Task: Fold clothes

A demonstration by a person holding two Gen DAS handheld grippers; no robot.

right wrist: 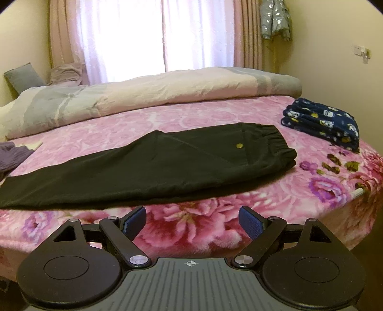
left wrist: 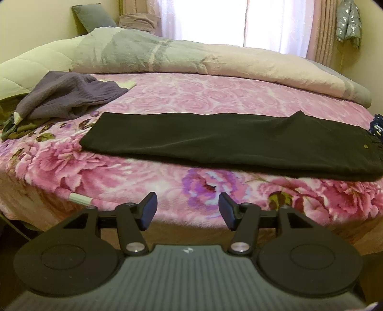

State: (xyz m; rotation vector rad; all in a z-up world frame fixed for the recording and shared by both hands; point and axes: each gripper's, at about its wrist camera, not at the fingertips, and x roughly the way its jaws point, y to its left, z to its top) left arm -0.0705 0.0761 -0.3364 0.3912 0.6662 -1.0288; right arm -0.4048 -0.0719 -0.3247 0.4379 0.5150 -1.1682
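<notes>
Both grippers off the cloth, near the bed's front edge. Left gripper: jaws apart, nothing between them, pink blanket showing in the gap. Right gripper: same, jaws spread and empty, blue pads visible. Black pants lie flat on the blanket near the front edge, folded lengthwise into one long strip running left-right; leg end to the left, elastic waistband to the right, small yellow dot near the waist. Neither gripper touches the pants; both sit in front of them, left one facing the leg half, right one facing the waist half. Navy patterned stack, already folded, sits to the right of the waistband, apart from it. Purple garment lies crumpled to the left behind the leg end, with some olive cloth beside it at the bed's edge. Rolled duvet, grey and beige, runs along the far side of the bed. Grey pillow in the far-left corner, curtains behind, silver jacket hanging at the right of the window.
</notes>
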